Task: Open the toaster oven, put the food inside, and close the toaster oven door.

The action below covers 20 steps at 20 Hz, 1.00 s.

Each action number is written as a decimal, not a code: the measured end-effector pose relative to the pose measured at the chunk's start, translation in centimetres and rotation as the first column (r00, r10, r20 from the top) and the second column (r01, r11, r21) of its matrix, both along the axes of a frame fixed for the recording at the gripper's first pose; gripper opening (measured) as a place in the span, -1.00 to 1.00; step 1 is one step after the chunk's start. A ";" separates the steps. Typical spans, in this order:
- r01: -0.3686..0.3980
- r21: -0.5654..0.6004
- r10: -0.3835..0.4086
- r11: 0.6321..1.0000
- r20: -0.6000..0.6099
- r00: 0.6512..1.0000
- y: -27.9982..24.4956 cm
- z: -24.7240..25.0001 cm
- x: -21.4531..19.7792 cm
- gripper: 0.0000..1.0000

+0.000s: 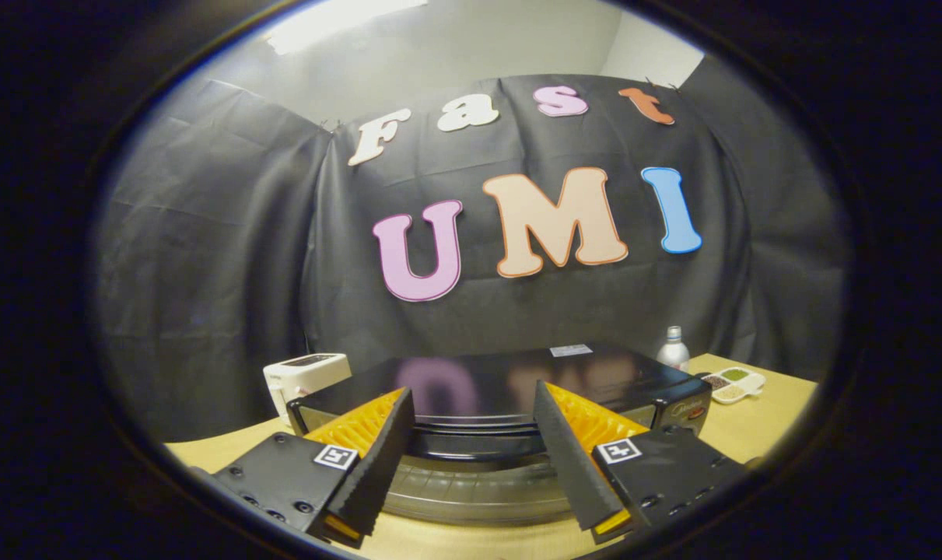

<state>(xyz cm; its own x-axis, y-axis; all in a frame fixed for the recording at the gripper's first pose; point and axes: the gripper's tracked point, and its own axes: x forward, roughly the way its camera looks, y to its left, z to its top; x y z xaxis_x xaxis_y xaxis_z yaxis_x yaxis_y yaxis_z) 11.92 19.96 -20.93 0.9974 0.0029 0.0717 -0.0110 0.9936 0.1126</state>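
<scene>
Nearest to me, the gripper (474, 447) holds its two fingers spread wide with nothing between the pads; each finger (377, 467) has a black ribbed inner face, an orange body, and a small square black-and-white marker tag on its base. I see the fingers angled slightly downward and pointing straight at the toaster oven (502, 389), level with its upper front edge.

Just ahead of the fingertips, and spanning the gap between them, lies the oven door handle (474, 443), a dark curved bar, with the glass door (478, 486) below it. The oven's glossy black top runs away from me beyond the fingers. A white label (571, 350) sits on the far part of the top, and a red badge (694, 413) on the control panel at the right; I cannot read either.

The oven stands on a light wooden table (751, 428). Behind its left corner stands a white appliance (306, 375). Beyond its right side stand a bottle (674, 348) and a white divided dish (733, 383) holding green and brown contents.
</scene>
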 end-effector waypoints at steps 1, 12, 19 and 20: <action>-0.001 -0.005 0.001 1.000 -0.006 1.000 0.0 -0.2 -0.3 0.90; -0.010 -0.028 0.010 1.000 -0.015 1.000 0.7 -2.5 -8.2 0.90; -0.009 -0.009 0.008 1.000 -0.101 0.995 0.9 -6.4 -12.7 0.90; -0.011 -0.008 0.010 1.000 -0.114 0.993 0.9 -6.8 -13.0 0.90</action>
<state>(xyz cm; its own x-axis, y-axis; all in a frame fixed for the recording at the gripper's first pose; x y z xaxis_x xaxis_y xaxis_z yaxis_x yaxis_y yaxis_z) -1.11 20.87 -27.71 0.9990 0.0131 -0.0430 -0.0085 0.9944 0.1049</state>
